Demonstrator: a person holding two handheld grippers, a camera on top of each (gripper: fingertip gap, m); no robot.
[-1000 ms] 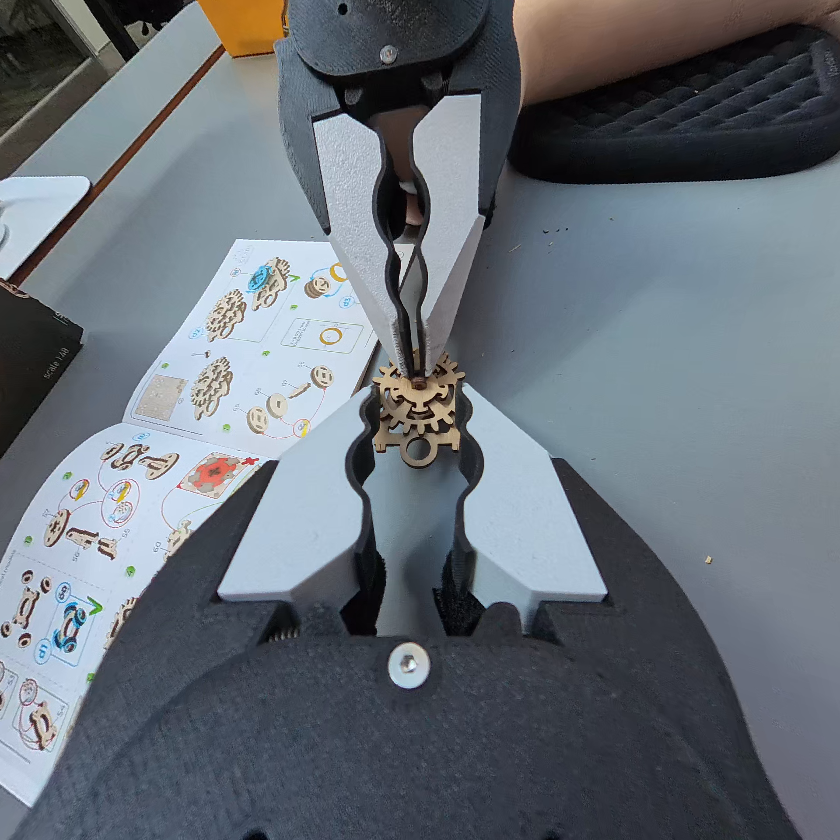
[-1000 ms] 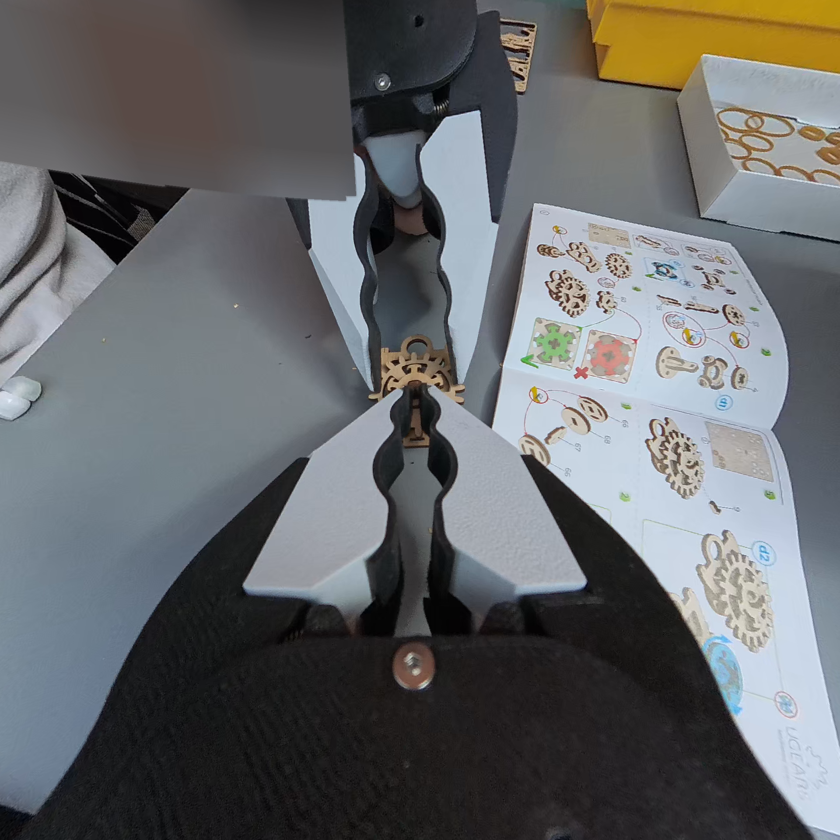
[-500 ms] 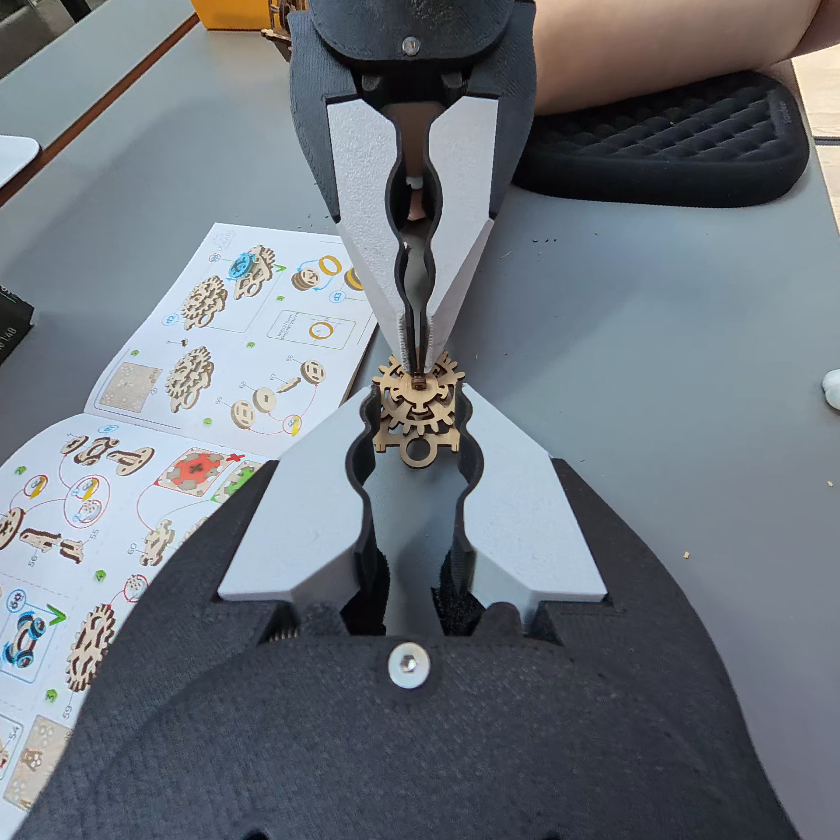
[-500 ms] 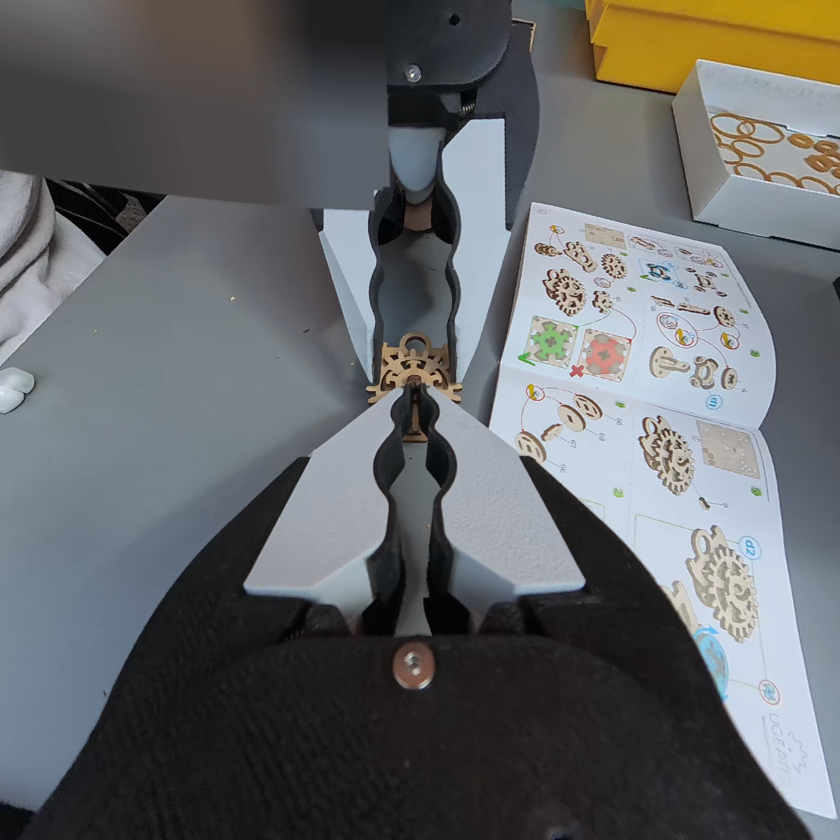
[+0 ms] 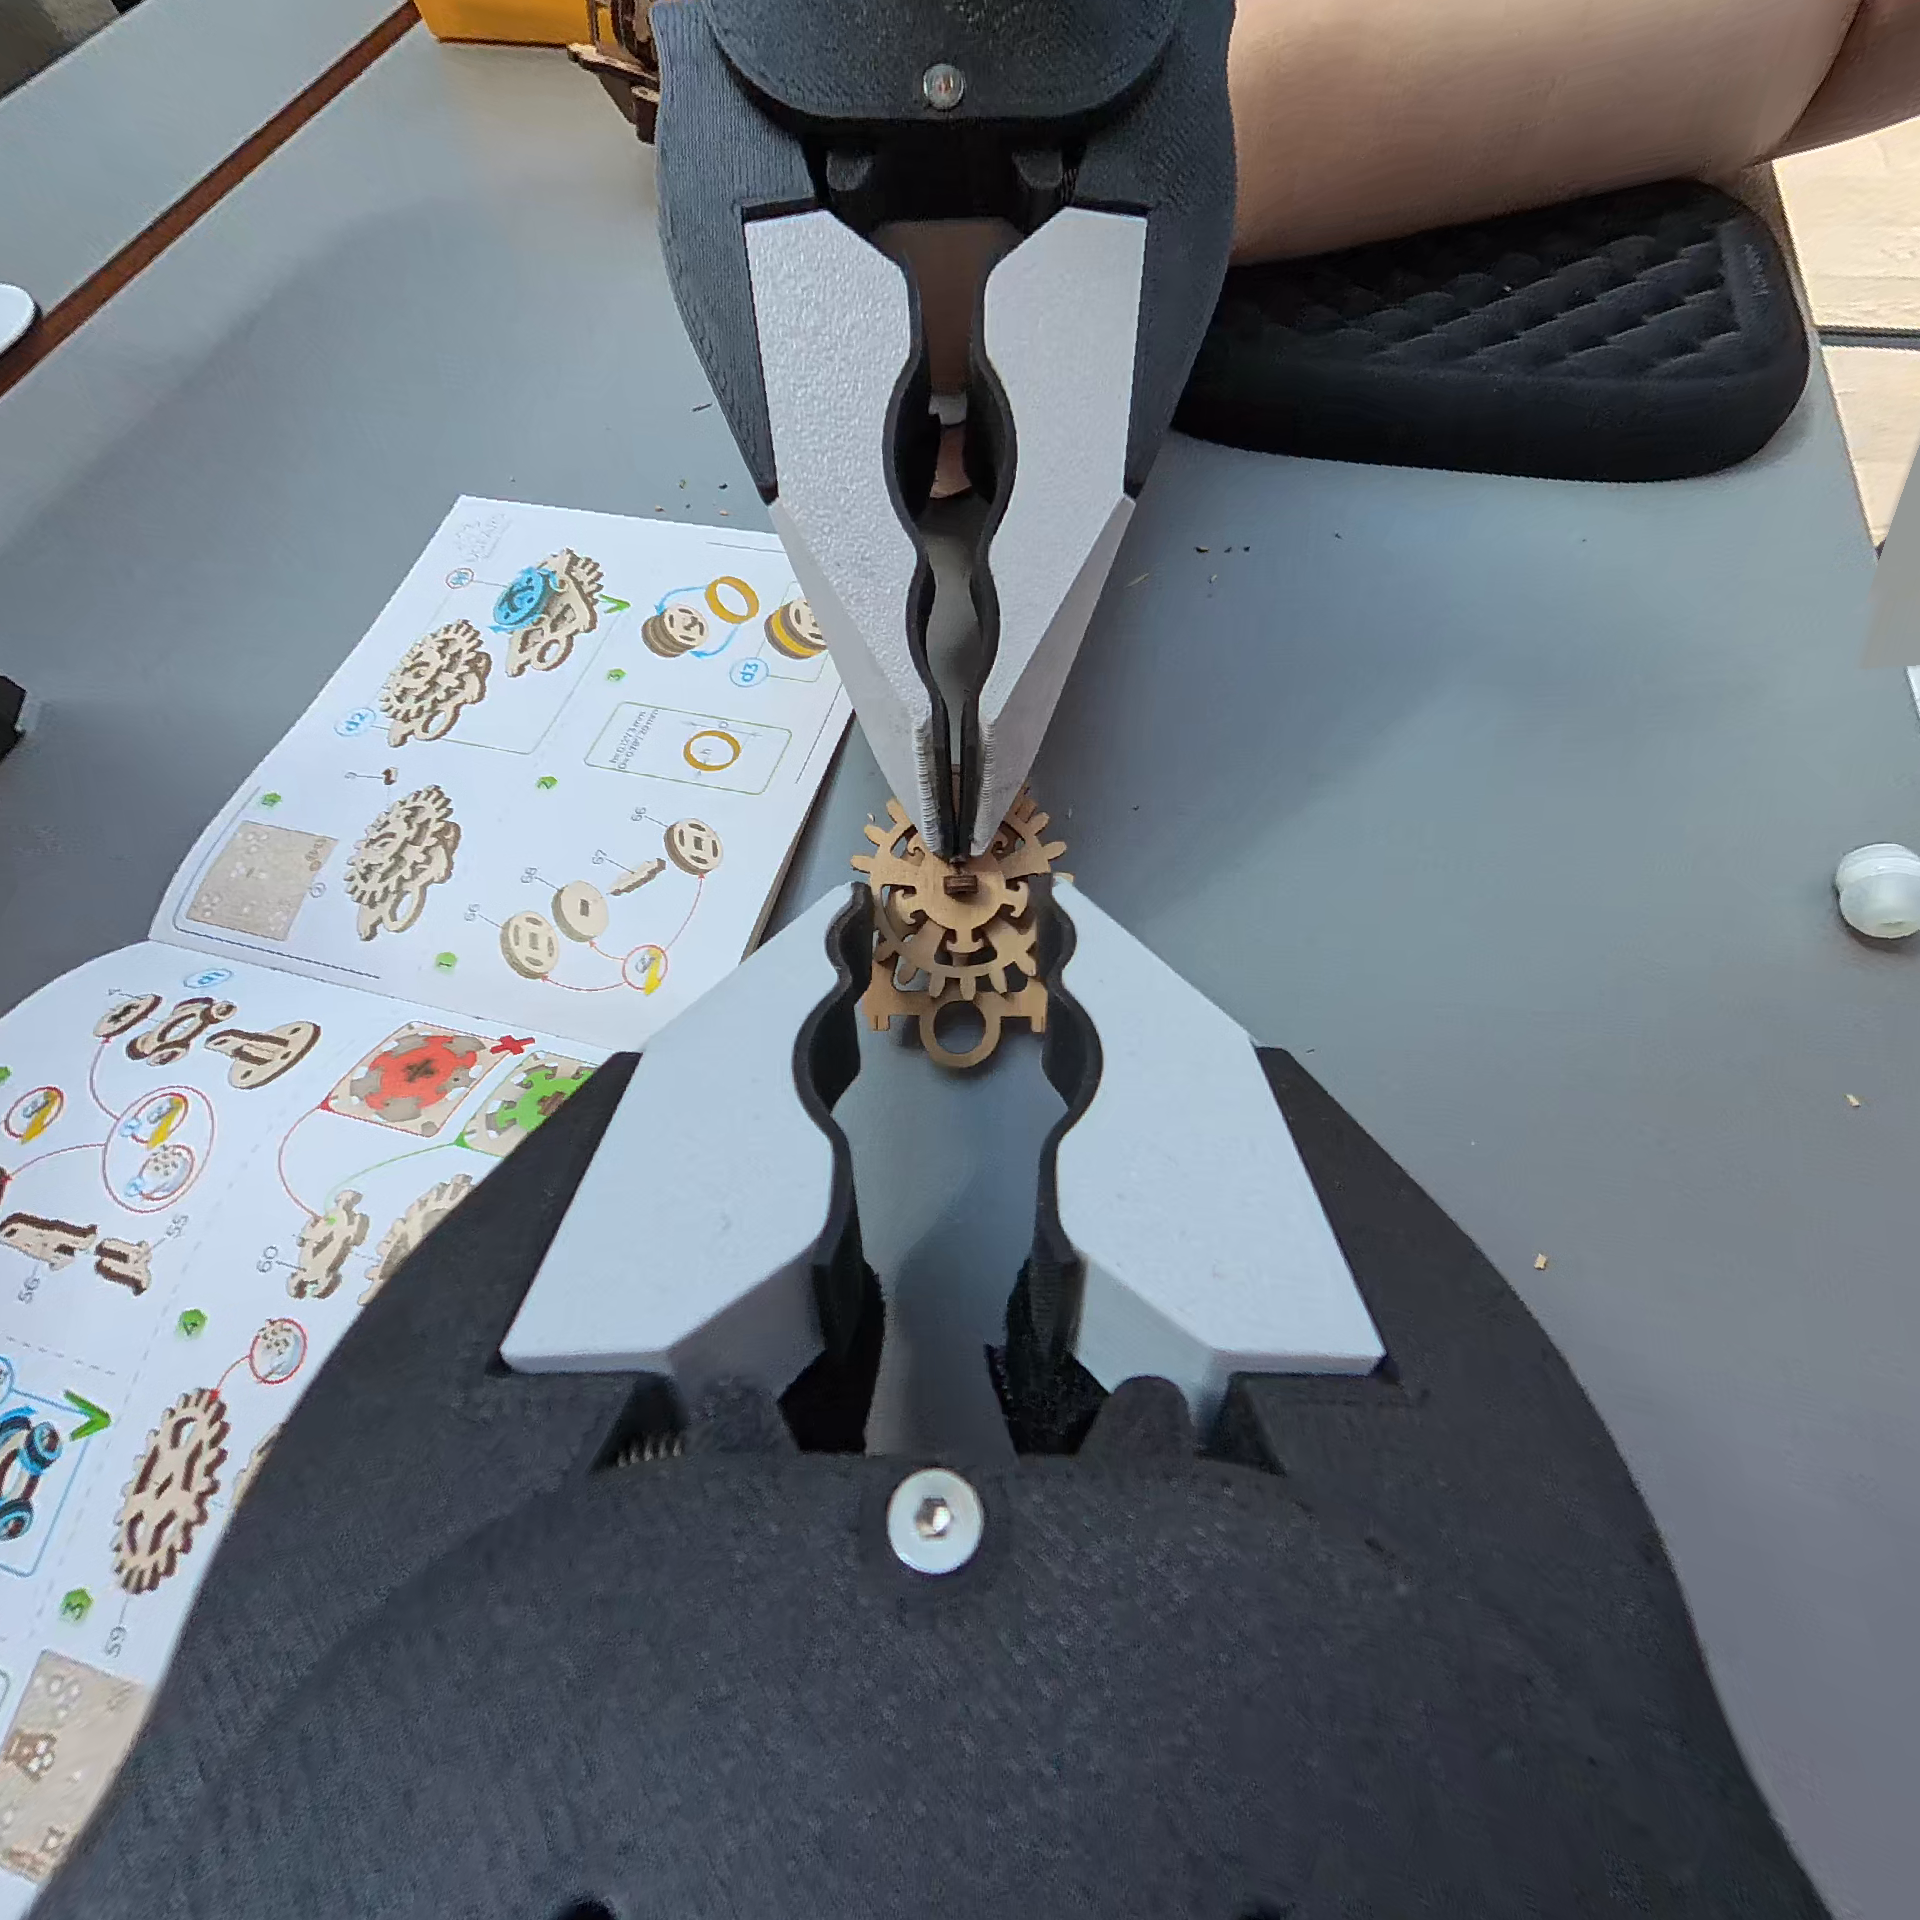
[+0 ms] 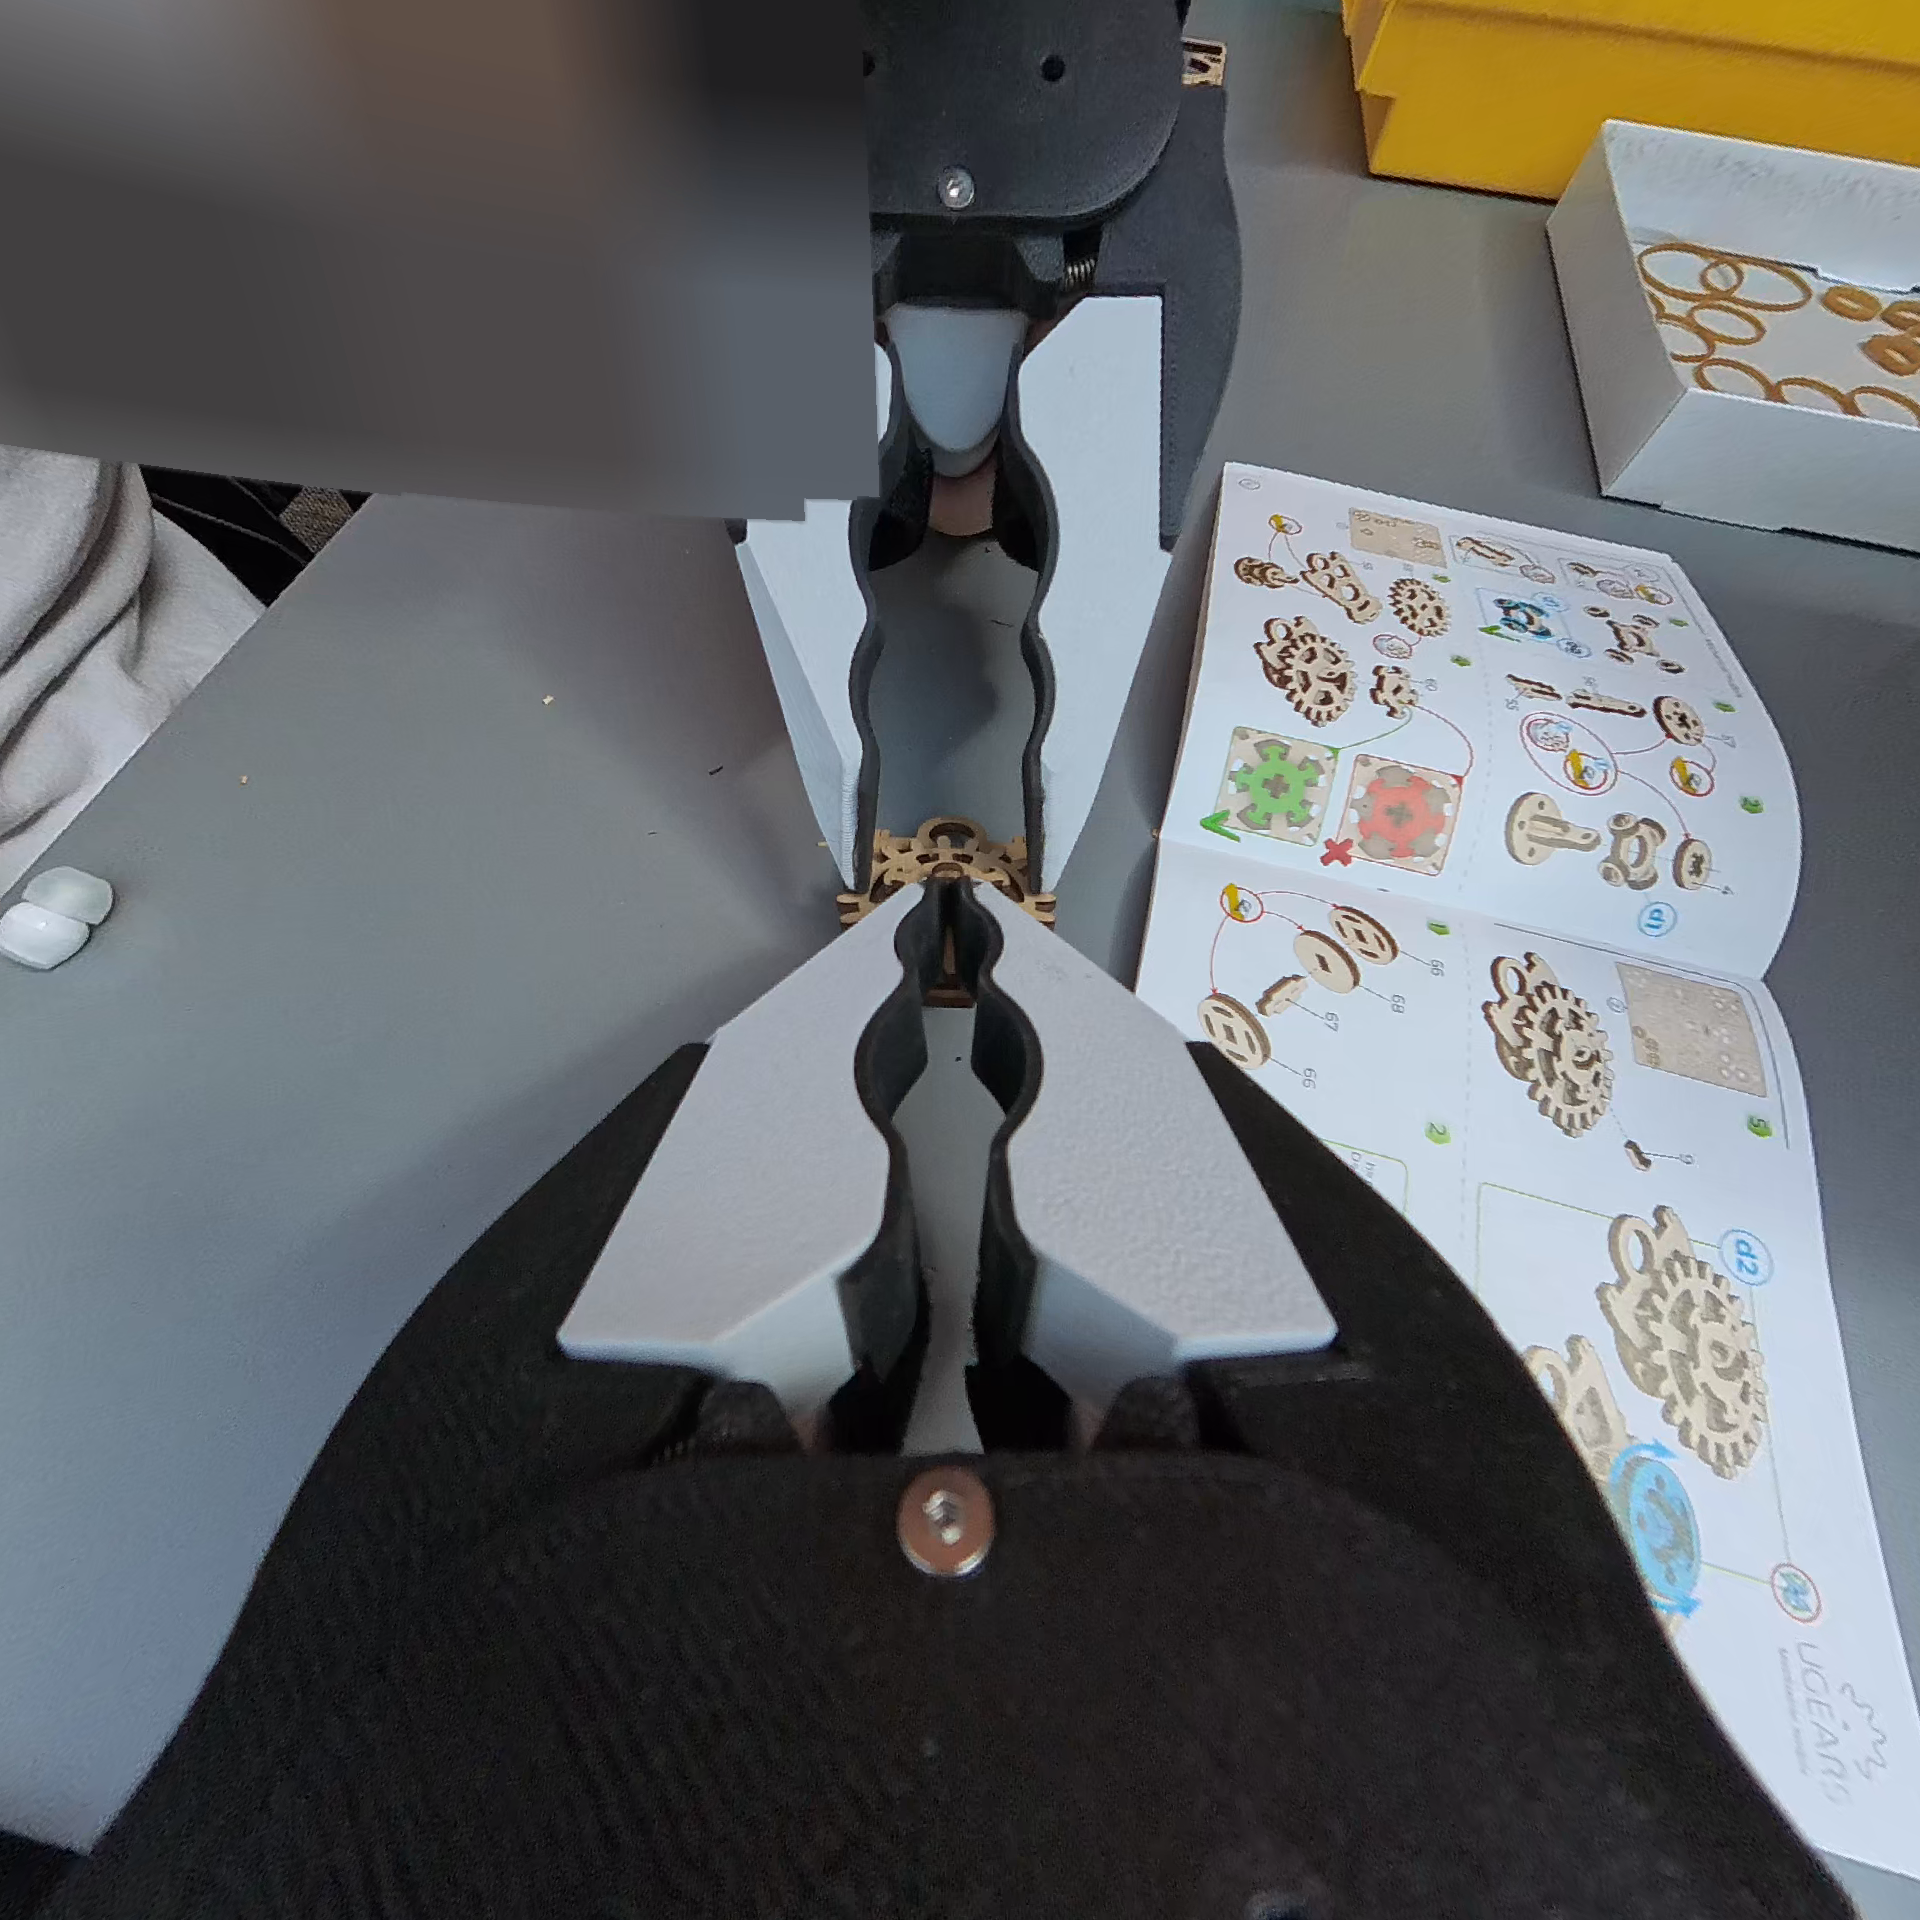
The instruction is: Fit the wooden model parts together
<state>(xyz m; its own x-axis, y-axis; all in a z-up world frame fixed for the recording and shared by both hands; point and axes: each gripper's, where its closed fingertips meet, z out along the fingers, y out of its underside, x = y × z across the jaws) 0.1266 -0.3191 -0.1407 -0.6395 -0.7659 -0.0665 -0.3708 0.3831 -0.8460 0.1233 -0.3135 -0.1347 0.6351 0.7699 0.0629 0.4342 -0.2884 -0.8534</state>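
Wooden gear assembly (image 5: pixel 954 935) pinched in left tool (image 5: pixel 951 925), right tool (image 6: pixel 951 904) clamping its peg (image 5: pixel 960 885), booklet (image 5: pixel 416 883) beside.

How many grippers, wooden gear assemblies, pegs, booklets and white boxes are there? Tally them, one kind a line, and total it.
Grippers: 2 (left gripper, right gripper)
Wooden gear assembly: 1
Wooden peg: 1
Instruction booklet: 1
White box: 1
Total: 6

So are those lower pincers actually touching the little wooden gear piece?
Touching. In the left wrist view, the left gripper has a finger pressed against each side of the wooden gear assembly.
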